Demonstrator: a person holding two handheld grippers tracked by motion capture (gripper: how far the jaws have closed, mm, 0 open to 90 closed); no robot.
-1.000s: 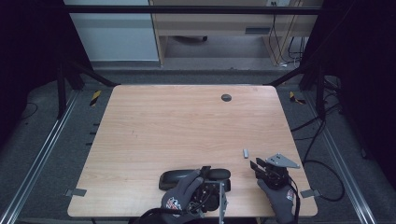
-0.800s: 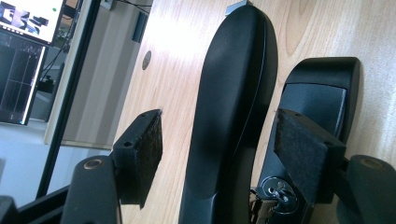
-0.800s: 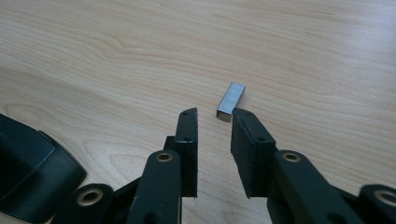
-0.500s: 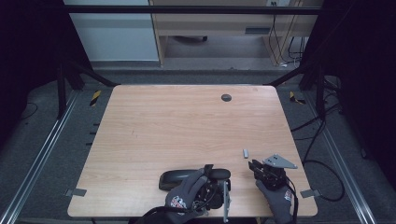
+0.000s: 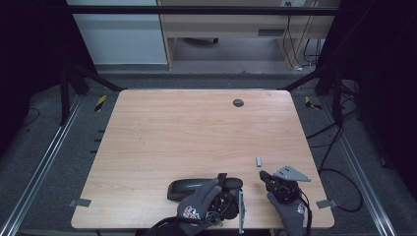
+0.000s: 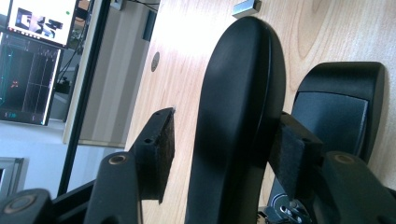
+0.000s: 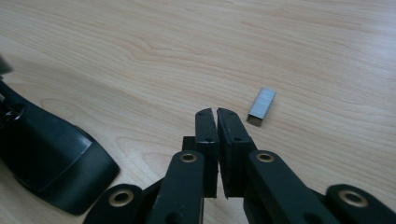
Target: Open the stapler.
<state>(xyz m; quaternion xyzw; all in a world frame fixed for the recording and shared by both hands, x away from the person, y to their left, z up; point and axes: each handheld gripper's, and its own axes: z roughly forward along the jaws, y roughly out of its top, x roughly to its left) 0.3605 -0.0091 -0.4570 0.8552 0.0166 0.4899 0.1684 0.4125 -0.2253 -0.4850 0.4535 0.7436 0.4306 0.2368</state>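
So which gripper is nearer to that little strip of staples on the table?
Right. The right gripper sits just short of the staple strip, jaws shut on nothing. The left gripper is farther off, around the open black stapler.

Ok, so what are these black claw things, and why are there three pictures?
A person in gloves holds a two-jaw gripper in each hand. One picture looks down from above the wooden table; the other two come from cameras riding on the grippers. On the table lie an opened black stapler and a strip of staples. The jaws of the left gripper have just been closing around the stapler's top arm, not yet squeezing it. The right gripper has just shut on nothing, near the staples.
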